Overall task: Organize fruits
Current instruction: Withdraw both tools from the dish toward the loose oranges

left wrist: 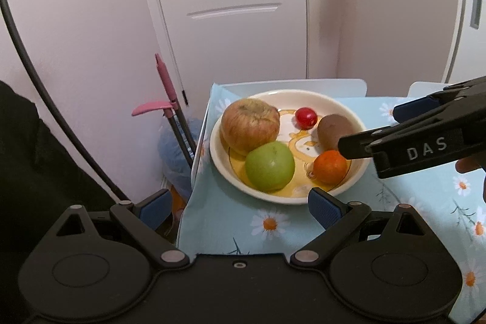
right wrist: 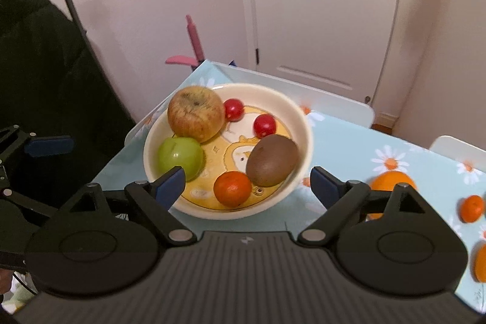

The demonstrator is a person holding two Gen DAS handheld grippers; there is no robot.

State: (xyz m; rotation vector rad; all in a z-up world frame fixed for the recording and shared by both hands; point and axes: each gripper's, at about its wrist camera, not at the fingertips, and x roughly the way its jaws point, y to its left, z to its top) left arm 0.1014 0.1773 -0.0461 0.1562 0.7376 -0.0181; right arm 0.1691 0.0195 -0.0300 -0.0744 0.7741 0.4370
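Observation:
A cream plate (left wrist: 352, 181) (right wrist: 303, 123) sits on the flowered cloth. It holds a wrinkled red-yellow apple (left wrist: 249, 126) (right wrist: 196, 117), a green apple (left wrist: 269, 166) (right wrist: 179, 157), a kiwi (left wrist: 332, 129) (right wrist: 272, 160), a small mandarin (left wrist: 329, 166) (right wrist: 232, 188) and two cherry tomatoes (right wrist: 233, 109) (right wrist: 265, 125); the left wrist view shows one (left wrist: 306, 117). My left gripper (left wrist: 240, 207) is open and empty at the plate's near left edge. My right gripper (right wrist: 247, 182) is open and empty over the plate's near side; it shows in the left wrist view (left wrist: 379, 126).
Loose on the cloth to the right lie an orange (right wrist: 391, 182), a mandarin (right wrist: 471, 208) and another orange fruit (right wrist: 480, 263) at the frame edge. White chair backs (right wrist: 334, 102) stand behind the table. A pink-handled broom (left wrist: 165, 93) leans left of the table edge.

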